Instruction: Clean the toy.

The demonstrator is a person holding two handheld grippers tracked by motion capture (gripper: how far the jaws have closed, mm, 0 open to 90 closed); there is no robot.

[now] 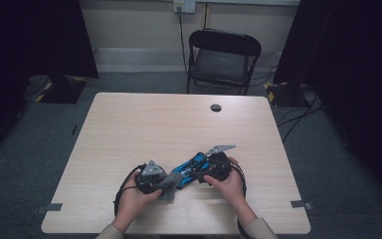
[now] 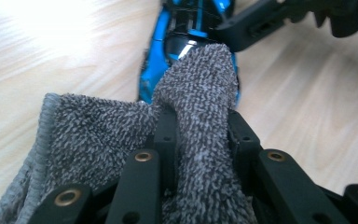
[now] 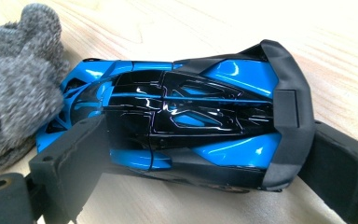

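On the pale table (image 1: 129, 124), right tongs (image 3: 186, 154) clamp the blue car (image 3: 177, 121) while left tongs (image 2: 203, 140), clenched on a grey cloth (image 2: 196, 93), touch its end; wiping looks underway, most bodywork left

The cloth (image 2: 191, 121) is covering one end of the car (image 3: 177, 121), hiding whatever lies beneath it. In the left gripper view the car is running off the top edge. From above, the hands are masking where the jaws are meeting the car, which is too small to read.
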